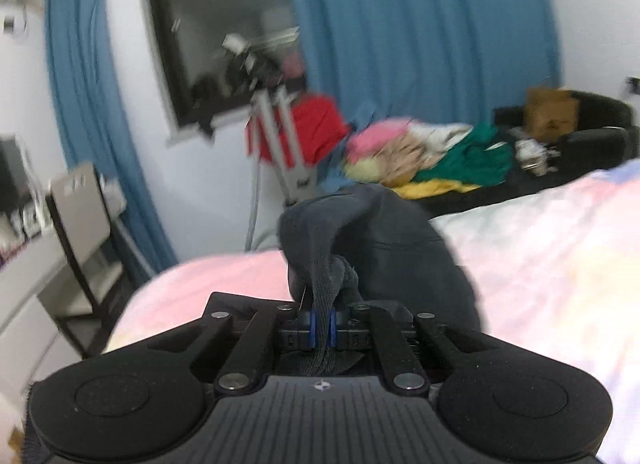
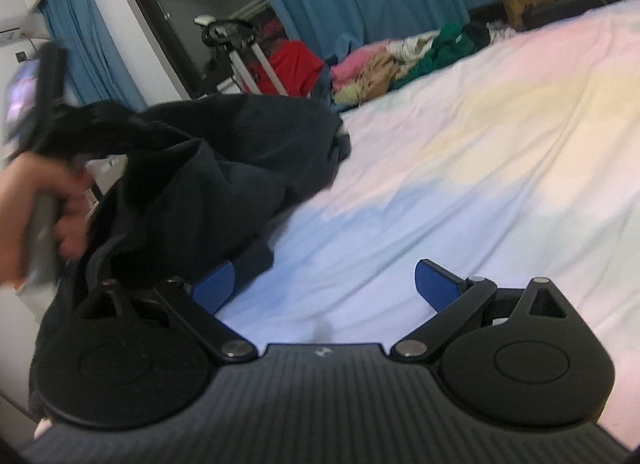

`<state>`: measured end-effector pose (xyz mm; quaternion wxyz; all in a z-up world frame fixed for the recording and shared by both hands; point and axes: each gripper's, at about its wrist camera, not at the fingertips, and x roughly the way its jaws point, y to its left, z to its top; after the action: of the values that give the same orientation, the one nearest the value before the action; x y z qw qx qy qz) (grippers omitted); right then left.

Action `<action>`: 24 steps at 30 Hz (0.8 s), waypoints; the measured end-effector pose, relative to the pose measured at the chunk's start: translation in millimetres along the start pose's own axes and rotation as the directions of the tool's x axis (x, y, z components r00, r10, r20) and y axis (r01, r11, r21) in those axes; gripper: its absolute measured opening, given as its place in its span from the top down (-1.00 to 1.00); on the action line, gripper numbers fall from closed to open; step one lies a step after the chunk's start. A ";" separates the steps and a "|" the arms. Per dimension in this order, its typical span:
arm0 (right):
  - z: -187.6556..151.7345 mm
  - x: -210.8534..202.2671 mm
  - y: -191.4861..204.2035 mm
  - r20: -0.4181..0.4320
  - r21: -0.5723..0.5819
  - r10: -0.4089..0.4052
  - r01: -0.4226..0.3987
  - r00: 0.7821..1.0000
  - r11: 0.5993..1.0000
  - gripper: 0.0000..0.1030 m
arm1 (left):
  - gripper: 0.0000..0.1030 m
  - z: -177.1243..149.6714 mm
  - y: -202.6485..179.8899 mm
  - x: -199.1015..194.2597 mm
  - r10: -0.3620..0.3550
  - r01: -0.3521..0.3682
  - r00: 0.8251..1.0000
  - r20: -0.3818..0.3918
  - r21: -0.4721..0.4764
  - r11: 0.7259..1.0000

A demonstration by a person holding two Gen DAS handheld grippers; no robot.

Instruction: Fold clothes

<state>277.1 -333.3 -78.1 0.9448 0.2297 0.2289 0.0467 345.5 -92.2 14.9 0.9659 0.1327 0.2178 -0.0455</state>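
Observation:
A dark grey garment (image 1: pixel 384 240) is bunched up on the pastel bed sheet (image 1: pixel 540 248). My left gripper (image 1: pixel 322 326) is shut on a ribbed edge of it, the cloth pinched between the blue pads and lifted off the bed. In the right wrist view the same dark garment (image 2: pixel 208 167) lies in a heap at the left, with a hand (image 2: pixel 52 203) holding the left gripper's handle above it. My right gripper (image 2: pixel 326 288) stands open low over the sheet (image 2: pixel 480 143), its left finger beside the garment's edge, nothing between the pads.
A pile of coloured clothes (image 1: pixel 424 155) lies past the far edge of the bed, next to a red cloth on a white tripod stand (image 1: pixel 288 143). Blue curtains (image 1: pixel 420 23) and a dark window are behind. A chair (image 1: pixel 80 223) and desk stand left of the bed.

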 end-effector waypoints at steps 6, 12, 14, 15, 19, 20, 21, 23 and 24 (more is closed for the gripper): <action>6.9 -43.9 5.7 0.070 -0.031 -0.001 0.003 0.998 1.000 -0.92 | 0.89 -58.8 -23.0 -108.8 -0.078 0.080 0.996 0.039 -0.037 0.996; 7.9 -78.6 -5.0 0.051 0.081 0.097 -0.101 0.994 0.992 -0.92 | 0.89 -141.4 -25.7 -163.9 -0.115 0.116 0.993 0.019 -0.105 0.988; 8.2 -85.9 -9.5 0.043 0.132 0.124 -0.129 0.991 0.983 -0.92 | 0.89 -166.0 -23.0 -169.2 -0.128 0.128 0.992 0.014 -0.137 0.982; 7.5 -88.5 -11.3 0.042 0.158 0.139 -0.143 0.989 0.977 -0.92 | 0.89 -175.5 -20.3 -169.8 -0.137 0.137 0.990 0.011 -0.157 0.978; 1.6 -86.9 -18.2 0.035 0.243 0.181 -0.185 0.983 0.952 -0.92 | 0.88 -198.0 -9.0 -167.0 -0.179 0.178 0.984 0.015 -0.209 0.962; -0.9 -81.4 -21.3 0.026 0.268 0.183 -0.183 0.983 0.946 -0.92 | 0.88 -200.3 -8.4 -166.5 -0.180 0.181 0.983 0.023 -0.199 0.963; -3.6 -75.5 -24.4 0.017 0.294 0.184 -0.181 0.983 0.939 -0.92 | 0.88 -201.0 -7.7 -166.0 -0.183 0.185 0.983 0.030 -0.195 0.963; -9.8 -62.6 -30.2 -0.006 0.341 0.182 -0.169 0.983 0.925 -0.92 | 0.88 -202.5 -4.0 -164.5 -0.203 0.205 0.979 0.033 -0.219 0.954; -12.9 -54.5 -32.9 -0.021 0.356 0.177 -0.158 0.984 0.921 -0.92 | 0.88 -204.4 -1.7 -163.9 -0.215 0.216 0.976 0.032 -0.243 0.946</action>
<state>222.1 -367.8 -80.9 0.8743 0.4130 0.2381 0.0913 114.1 -32.5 -92.4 0.9646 -0.0123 0.2326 -0.1238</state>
